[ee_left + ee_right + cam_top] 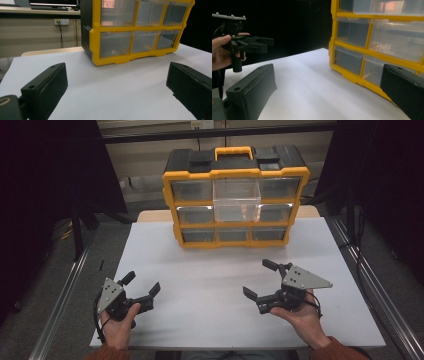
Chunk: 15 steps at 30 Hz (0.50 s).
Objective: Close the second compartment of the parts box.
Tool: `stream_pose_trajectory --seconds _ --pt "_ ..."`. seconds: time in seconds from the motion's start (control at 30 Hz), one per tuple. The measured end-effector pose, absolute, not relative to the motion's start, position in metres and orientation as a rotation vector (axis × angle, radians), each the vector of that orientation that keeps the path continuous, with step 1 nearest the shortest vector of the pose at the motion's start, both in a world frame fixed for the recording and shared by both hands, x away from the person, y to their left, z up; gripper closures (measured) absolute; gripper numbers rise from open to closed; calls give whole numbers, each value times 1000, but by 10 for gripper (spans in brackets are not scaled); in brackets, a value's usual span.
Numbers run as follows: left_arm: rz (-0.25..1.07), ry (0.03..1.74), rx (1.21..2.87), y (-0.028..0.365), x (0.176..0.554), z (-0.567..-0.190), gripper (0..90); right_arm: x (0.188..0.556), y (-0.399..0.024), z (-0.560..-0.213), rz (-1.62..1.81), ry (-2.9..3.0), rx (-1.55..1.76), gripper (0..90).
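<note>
Right now both tongs hang spread and empty, left gripper (pixel 141 284) and right gripper (pixel 259 279), the yellow drawer cabinet (pixel 235 195) well ahead between them.

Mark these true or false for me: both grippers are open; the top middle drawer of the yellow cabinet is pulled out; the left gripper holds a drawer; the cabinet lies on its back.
1. Both the left gripper and the right gripper are open. True.
2. The clear plastic top-middle drawer of the yellow and black plastic drawer cabinet is pulled out. True.
3. The left gripper holds a drawer. False: its fingers are apart with nothing between them.
4. The cabinet lies on its back. False: it stands upright on the white table.
</note>
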<state>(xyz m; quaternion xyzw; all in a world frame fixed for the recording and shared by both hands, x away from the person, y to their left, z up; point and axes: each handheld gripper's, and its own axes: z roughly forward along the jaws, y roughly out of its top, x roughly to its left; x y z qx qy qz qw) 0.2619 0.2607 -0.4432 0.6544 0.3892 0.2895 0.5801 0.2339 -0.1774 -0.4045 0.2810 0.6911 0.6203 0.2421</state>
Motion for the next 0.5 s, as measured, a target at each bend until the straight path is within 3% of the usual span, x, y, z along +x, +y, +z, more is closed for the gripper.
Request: stream_pose_trajectory --seconds 0.5 --pt "671 914 1529 260 264 -444 36 261 -163 -379 1767 1853 737 20"
